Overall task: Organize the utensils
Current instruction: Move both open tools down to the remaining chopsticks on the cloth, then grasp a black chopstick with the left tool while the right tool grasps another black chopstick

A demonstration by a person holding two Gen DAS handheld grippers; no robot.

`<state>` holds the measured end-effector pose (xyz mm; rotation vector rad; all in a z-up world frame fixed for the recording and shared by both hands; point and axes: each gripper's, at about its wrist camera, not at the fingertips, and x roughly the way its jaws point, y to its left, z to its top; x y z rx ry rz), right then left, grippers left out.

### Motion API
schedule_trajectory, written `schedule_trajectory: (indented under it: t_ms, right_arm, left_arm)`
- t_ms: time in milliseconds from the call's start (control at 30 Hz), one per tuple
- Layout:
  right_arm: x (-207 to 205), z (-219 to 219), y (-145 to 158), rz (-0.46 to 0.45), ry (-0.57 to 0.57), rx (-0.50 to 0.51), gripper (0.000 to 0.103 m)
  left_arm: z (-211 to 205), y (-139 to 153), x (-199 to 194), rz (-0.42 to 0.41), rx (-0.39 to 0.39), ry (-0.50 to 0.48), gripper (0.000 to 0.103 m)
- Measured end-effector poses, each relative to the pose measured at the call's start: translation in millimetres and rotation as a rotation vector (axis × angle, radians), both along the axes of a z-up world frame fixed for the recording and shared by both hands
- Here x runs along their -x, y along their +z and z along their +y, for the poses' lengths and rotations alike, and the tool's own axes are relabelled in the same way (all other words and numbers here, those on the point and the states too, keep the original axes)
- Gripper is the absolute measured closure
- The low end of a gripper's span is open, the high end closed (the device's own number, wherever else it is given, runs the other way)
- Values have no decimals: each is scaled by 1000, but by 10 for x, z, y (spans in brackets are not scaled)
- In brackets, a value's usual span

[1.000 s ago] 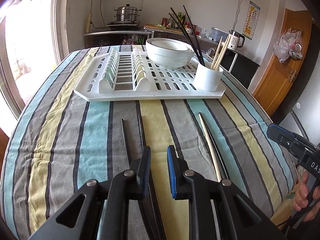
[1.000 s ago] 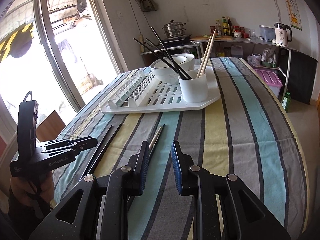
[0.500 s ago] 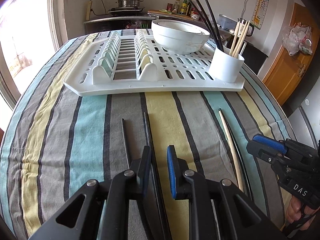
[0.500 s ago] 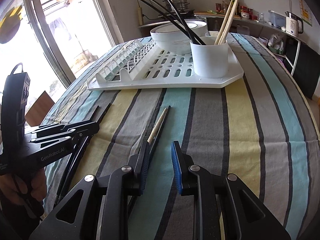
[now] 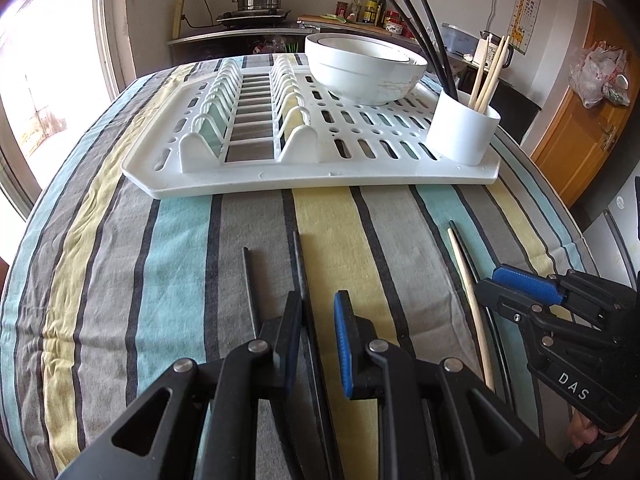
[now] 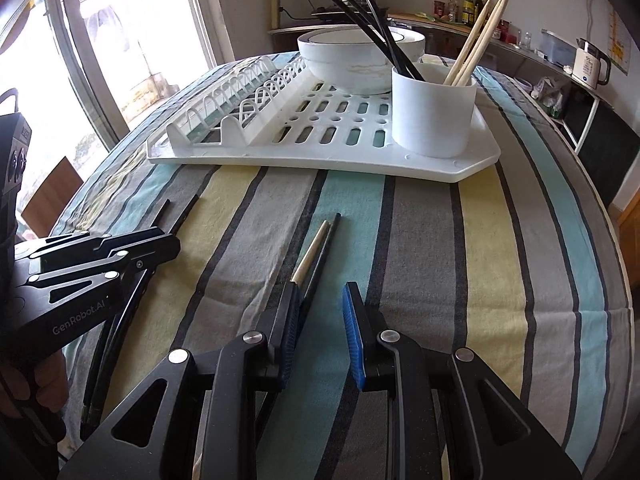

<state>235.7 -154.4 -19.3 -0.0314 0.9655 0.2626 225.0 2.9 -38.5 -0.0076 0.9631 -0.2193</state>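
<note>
Both tools hang slightly open and empty, the left tool (image 5: 316, 334) over two black chopsticks (image 5: 250, 280), the right tool (image 6: 320, 330) over a mixed pair (image 6: 316, 248) on the tabletop (image 5: 120, 280) (likely bound for the white cup (image 6: 434, 114)).

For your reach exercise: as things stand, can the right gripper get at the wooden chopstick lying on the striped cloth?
Probably yes. The right gripper hangs open just beside the wooden chopstick; only a black chopstick lies against it.

Two black hand-held grippers with blue pads

The left hand-held gripper (image 5: 316, 340) and right hand-held gripper (image 6: 322, 330) share matte black cut-out arms, round silver rivets and ribbed blue finger pads (image 5: 344, 344); white lettering reads "DAS" on one body, "GenRobot.AI" on the other.
</note>
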Motion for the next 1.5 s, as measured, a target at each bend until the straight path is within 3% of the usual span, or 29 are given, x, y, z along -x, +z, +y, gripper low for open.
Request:
schedule_trajectory:
  t_ms: [233, 367, 500, 867, 1500]
  right_arm:
    - [-74, 108, 3, 17, 29, 97, 81]
    - [-50, 128, 0, 17, 44, 82, 93]
    - [-58, 136, 1, 17, 44, 74, 95]
    - [-12, -25, 98, 9, 36, -11, 98]
    - [219, -419, 820, -174, 15, -176, 98]
  left_arm:
    - [-101, -10, -43, -1, -74, -15, 86]
    - [-125, -13, -21, -9, -90, -5, 86]
    - [-109, -4, -1, -11, -83, -2, 96]
    - [-80, 78, 21, 3, -5, -18, 97]
    - [18, 875, 233, -154, 102, -33, 98]
